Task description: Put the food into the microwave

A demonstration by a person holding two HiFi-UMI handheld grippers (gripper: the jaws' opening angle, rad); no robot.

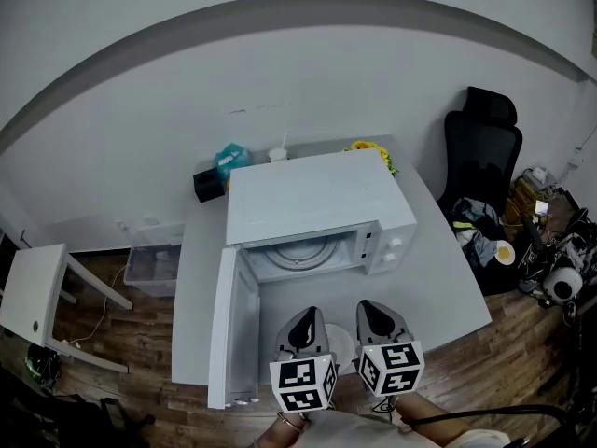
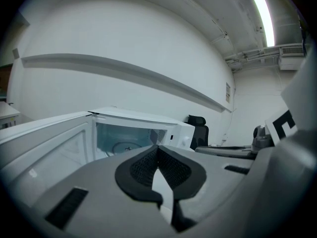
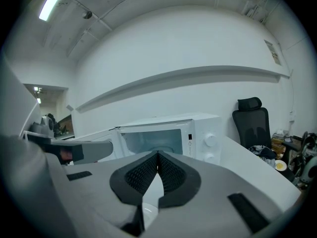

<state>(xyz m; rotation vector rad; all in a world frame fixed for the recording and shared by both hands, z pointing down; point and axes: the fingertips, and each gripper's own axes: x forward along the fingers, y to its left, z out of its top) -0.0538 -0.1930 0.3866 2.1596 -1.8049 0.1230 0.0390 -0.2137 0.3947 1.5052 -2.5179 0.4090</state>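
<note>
Microwave [image 1: 317, 203] stands just ahead of the fingertips, its door [image 1: 233, 320] swung open. The left gripper [image 2: 157, 150] and right gripper [image 3: 158, 156] are both clenched on nothing. A white dish [image 1: 341, 348] lies below, between them, on the table [image 1: 438, 278].

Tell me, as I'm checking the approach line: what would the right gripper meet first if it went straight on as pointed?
Most likely the open cavity of the microwave: the right gripper, jaws shut, lines up with it, the door is swung aside, and nothing shows between. Depth is unclear, though.
</note>
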